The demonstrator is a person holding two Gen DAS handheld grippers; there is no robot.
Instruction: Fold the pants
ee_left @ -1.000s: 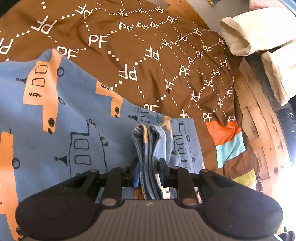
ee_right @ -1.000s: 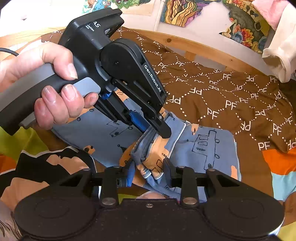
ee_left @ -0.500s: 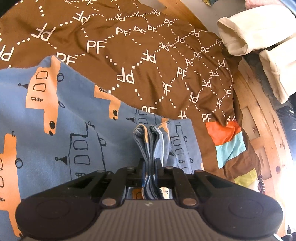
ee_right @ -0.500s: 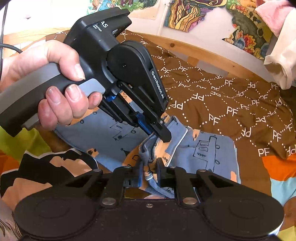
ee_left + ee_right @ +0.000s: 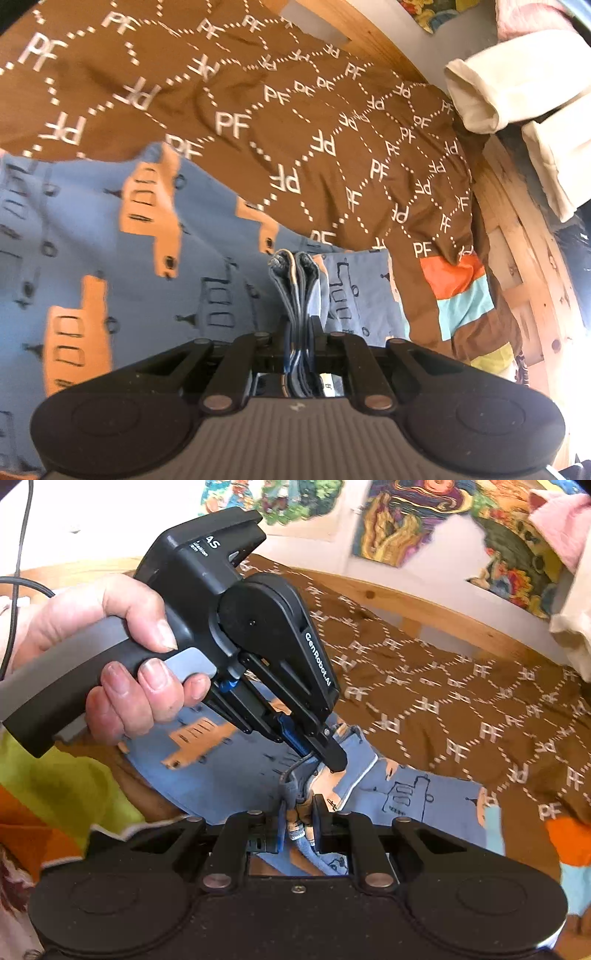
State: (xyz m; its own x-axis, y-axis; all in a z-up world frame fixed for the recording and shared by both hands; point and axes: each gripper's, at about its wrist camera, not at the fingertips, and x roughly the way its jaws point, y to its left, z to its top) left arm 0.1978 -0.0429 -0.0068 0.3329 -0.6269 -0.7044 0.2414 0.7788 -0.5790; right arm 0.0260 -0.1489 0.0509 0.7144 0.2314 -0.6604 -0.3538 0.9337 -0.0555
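Observation:
Blue pants (image 5: 110, 258) with orange truck prints lie on a brown bedspread (image 5: 295, 129); they also show in the right wrist view (image 5: 406, 794). My left gripper (image 5: 300, 328) is shut on a bunched edge of the pants (image 5: 295, 280). In the right wrist view the left gripper (image 5: 328, 755) pinches the same fabric from above. My right gripper (image 5: 300, 812) is shut on the bunched pants edge (image 5: 301, 797) just beside it.
A wooden bed frame (image 5: 517, 229) runs along the right and far side. Cream garments (image 5: 509, 85) hang at the upper right. The bedspread has orange and turquoise patches (image 5: 458, 291). Colourful pictures (image 5: 424, 517) hang on the wall behind.
Both grippers closed from open onto the bunched pants edge. The fabric has since lifted slightly and the view shifted.

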